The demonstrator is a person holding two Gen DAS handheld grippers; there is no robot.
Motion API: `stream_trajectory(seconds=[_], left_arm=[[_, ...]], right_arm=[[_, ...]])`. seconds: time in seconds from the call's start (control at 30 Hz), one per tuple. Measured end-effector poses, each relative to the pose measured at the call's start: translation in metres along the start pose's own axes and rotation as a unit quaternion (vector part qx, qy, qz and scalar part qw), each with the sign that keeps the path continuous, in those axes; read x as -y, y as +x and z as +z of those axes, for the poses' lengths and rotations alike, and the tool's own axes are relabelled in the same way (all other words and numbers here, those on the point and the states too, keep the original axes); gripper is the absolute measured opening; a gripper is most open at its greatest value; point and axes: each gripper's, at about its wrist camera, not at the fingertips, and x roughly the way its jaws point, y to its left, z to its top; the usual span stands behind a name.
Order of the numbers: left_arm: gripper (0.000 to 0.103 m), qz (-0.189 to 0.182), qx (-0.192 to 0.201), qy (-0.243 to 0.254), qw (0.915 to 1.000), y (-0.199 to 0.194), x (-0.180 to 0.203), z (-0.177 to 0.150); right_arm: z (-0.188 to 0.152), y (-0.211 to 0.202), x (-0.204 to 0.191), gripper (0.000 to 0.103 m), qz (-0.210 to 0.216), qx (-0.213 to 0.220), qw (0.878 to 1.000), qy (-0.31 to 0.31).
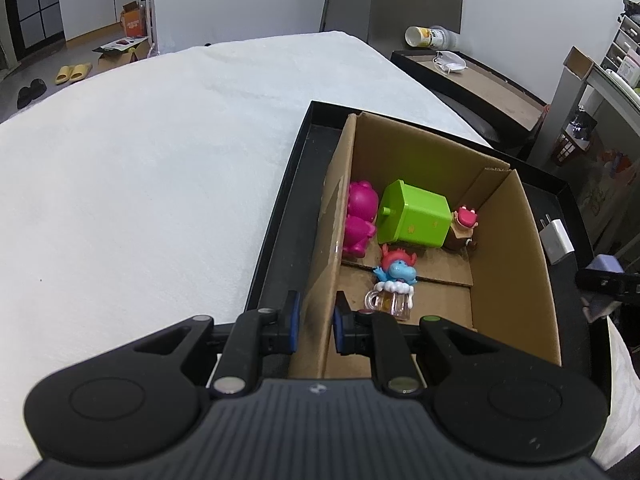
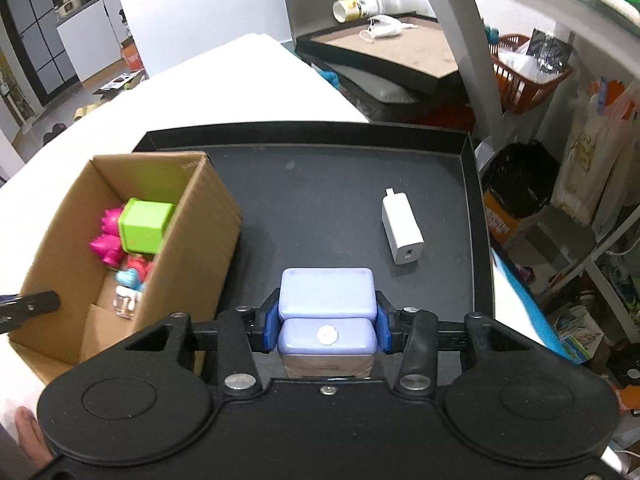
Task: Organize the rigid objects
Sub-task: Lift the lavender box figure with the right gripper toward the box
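A cardboard box stands in a black tray on a white cloth. In it lie a pink toy, a green cube toy, a small brown-and-red figure, a blue figure and a tiny clear mug. My left gripper is shut on the box's near left wall. My right gripper is shut on a lavender case, held above the tray floor. The box also shows in the right wrist view. A white charger lies on the tray.
The white-covered table stretches left of the tray. Behind it stand a second dark tray with a tipped bottle, and shelves with an orange basket on the right.
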Motion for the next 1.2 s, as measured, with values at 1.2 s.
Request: stream_trajectory(seconds=[1.2], left_arm=[[0.012, -0.011, 0.006, -0.009, 0.9999, -0.003, -0.001, 0.003]], right_arm=[[0.025, -0.045, -0.083, 0.044, 0.032, 0.037, 0.997, -0.064]])
